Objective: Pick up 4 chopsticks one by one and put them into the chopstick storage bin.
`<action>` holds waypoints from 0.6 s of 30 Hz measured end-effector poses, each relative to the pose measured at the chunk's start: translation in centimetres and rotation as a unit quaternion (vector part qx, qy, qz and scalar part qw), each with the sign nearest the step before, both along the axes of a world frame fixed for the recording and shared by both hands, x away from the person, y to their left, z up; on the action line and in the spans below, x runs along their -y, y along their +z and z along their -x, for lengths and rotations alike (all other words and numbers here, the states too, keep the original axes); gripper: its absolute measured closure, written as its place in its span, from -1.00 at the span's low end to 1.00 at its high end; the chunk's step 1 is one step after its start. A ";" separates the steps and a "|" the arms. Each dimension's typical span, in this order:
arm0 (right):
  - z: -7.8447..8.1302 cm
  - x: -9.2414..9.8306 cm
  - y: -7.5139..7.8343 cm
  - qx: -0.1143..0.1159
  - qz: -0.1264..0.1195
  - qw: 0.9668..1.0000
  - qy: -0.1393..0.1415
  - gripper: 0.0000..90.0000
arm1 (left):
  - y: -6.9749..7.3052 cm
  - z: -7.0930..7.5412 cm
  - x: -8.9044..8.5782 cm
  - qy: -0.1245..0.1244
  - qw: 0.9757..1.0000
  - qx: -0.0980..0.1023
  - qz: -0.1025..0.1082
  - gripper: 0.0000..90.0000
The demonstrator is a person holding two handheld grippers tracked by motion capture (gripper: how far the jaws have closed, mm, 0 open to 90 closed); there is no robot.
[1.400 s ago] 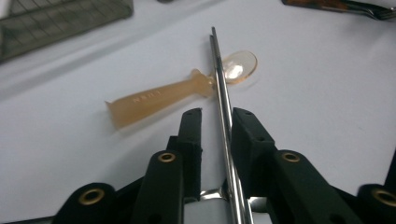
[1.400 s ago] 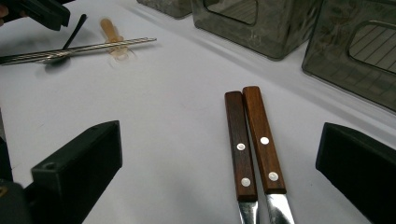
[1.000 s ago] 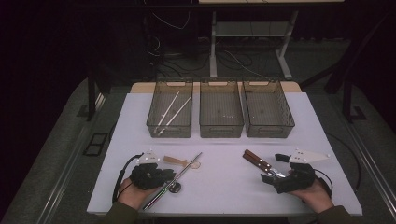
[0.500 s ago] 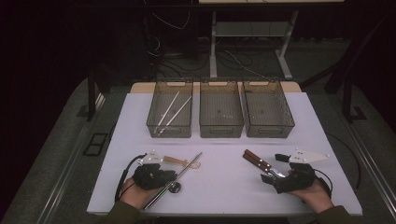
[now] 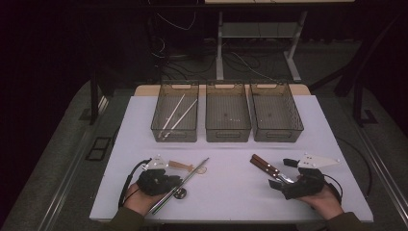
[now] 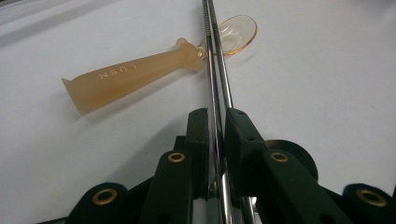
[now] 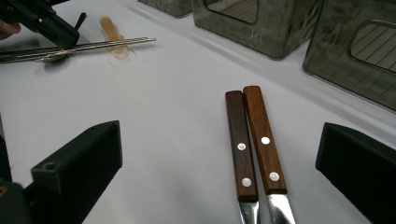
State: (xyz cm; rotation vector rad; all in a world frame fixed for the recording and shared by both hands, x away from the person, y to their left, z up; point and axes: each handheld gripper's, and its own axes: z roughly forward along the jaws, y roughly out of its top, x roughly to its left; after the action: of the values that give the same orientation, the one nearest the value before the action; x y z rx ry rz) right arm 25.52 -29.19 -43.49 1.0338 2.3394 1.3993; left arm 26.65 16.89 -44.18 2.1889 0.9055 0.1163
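1. Left tongs pinch the metal chopsticks near one end, low over the worktop.
2. Chopsticks: thin, stiff, slippery; grip both rods together, squarely.
3. Right tongs stand spread around two wooden-handled knives, not touching.
4. An amber spoon lies beside the chopsticks.

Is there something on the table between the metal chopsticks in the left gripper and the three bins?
The left gripper is shut on the metal chopsticks, whose tips cross an amber spoon. Beyond it, bare table reaches the bins.
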 end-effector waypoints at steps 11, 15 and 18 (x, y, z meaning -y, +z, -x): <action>0.0 0.0 0.0 0.000 0.001 1.000 0.000 -0.98 | -0.2 0.1 0.5 -0.009 0.999 0.021 -0.035 0.77; 0.0 0.0 0.0 0.001 0.001 1.000 0.002 -0.98 | -0.1 0.2 0.6 -0.008 0.999 0.027 -0.044 0.84; 0.0 0.0 0.0 0.001 0.001 1.000 0.002 -0.98 | -0.2 0.2 0.6 -0.008 0.999 0.029 -0.044 0.86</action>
State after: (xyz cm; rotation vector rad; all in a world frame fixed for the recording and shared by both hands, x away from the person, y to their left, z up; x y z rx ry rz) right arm 25.51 -29.18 -43.49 1.0286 2.3416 1.3986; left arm 26.42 16.32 -44.35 2.2615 0.8648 0.2130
